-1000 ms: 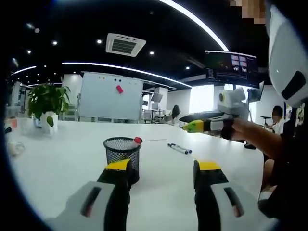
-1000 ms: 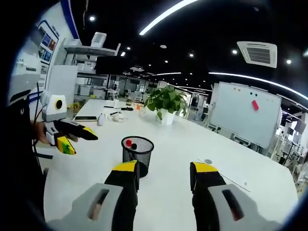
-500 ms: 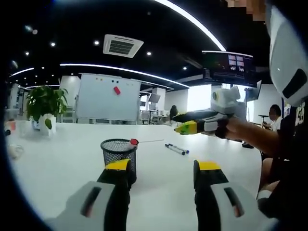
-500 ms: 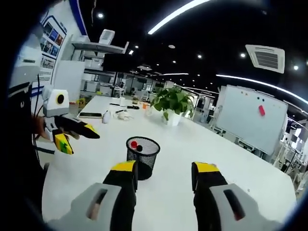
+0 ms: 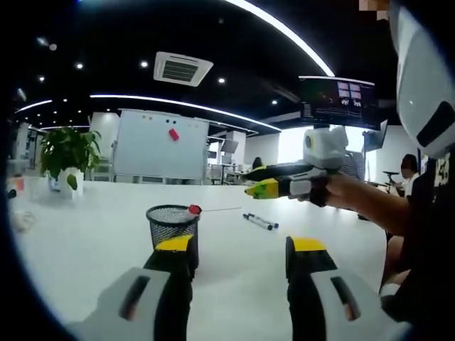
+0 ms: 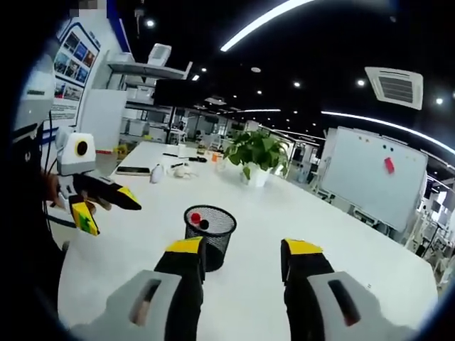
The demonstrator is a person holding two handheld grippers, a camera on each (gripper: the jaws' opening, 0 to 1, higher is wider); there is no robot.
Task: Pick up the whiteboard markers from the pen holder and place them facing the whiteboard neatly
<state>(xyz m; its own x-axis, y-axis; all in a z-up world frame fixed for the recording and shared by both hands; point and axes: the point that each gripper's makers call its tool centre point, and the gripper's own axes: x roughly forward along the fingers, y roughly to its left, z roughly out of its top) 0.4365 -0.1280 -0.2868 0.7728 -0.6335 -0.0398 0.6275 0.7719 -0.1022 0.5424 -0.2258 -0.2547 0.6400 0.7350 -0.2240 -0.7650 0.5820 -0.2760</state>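
Note:
A black mesh pen holder stands on the white table just beyond my left jaw, with a red-capped marker leaning out of it. Two more markers lie side by side on the table to its right. My left gripper is open and holds nothing. In the right gripper view the holder shows a red cap and a black cap inside. My right gripper is open just short of it. The whiteboard stands past the table's far edge.
A potted plant sits at the table's far left. My right gripper, held by a hand, hovers above the lying markers. The left gripper hangs open at the left of the right gripper view. Small items lie farther down the table.
The right gripper has drifted left in the left gripper view, nearer the pen holder. The markers and the holder stay where they were.

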